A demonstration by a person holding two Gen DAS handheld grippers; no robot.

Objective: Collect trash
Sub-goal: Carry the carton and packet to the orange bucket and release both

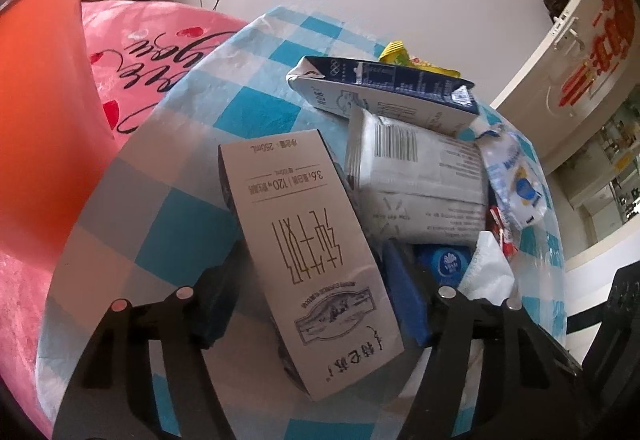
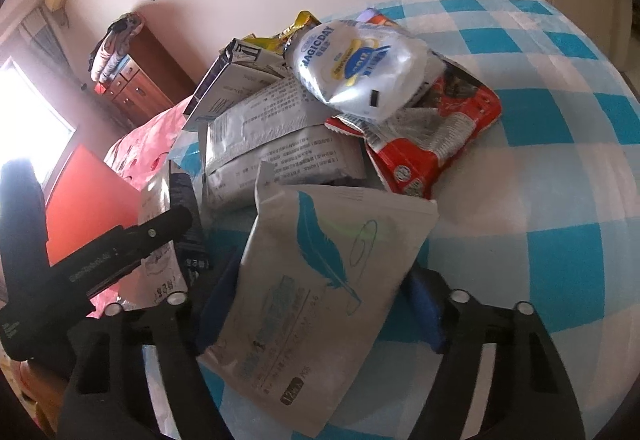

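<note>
Left gripper (image 1: 316,304) around milk carton (image 1: 312,256) marked "250mL", "MAGICDAY" bag (image 2: 356,68) behind.

Soft daylight, blown-out window (image 2: 28,112) glare, fisheye-warped dark edges.

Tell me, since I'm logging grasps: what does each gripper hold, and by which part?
The left gripper grips a white rectangular milk carton across its lower end. The right gripper clasps a white feather-printed plastic pouch across its lower half.

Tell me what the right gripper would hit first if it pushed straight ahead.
The feather-print pouch already between the right gripper fingers; beyond it, probably the grey text-covered packet.
</note>
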